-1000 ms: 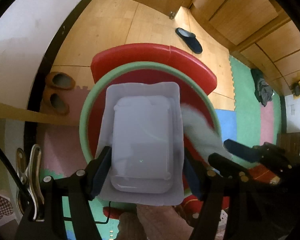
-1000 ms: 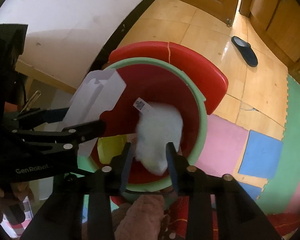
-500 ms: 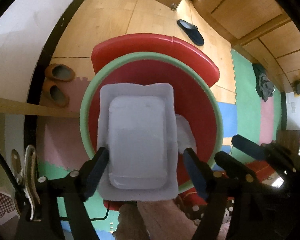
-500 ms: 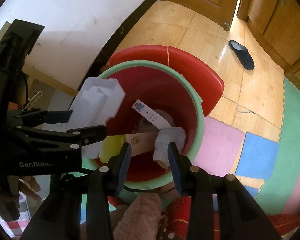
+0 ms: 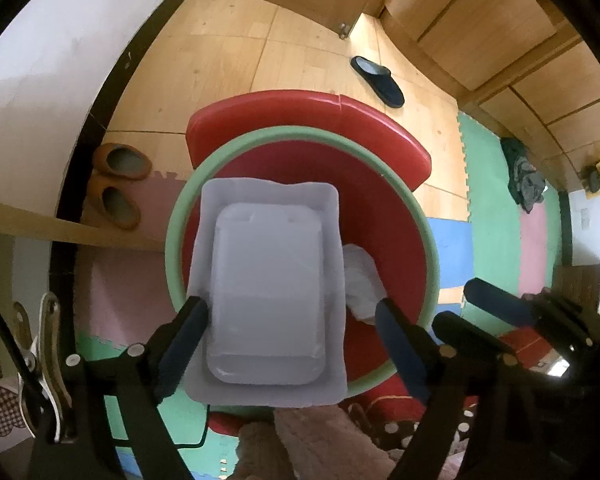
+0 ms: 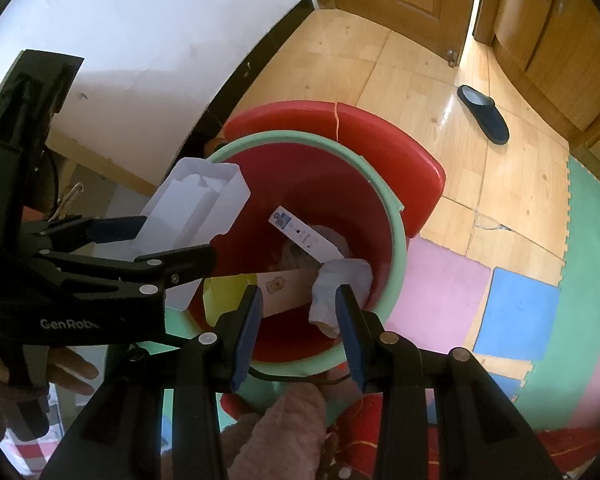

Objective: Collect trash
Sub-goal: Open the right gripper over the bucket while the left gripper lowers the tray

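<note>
Two grippers: the left gripper (image 5: 288, 336) and the right gripper (image 6: 298, 320). One red bin (image 6: 396, 240) with a green rim, centre of both views, and one red lid (image 5: 300, 116) behind it. One white plastic tray (image 5: 268, 292). One crumpled white tissue (image 6: 340, 292) in the bin. In the bin also one white paper strip (image 6: 304, 236), one cardboard piece (image 6: 288, 290), one yellow item (image 6: 224, 292) (kind unclear). Slippers: one dark slipper (image 5: 378, 82) upper right of centre in the left view, two brown slippers (image 5: 118, 178) at left. One dark cloth heap (image 5: 524, 180) far right. One metal clip (image 5: 46, 352) lower left.
</note>
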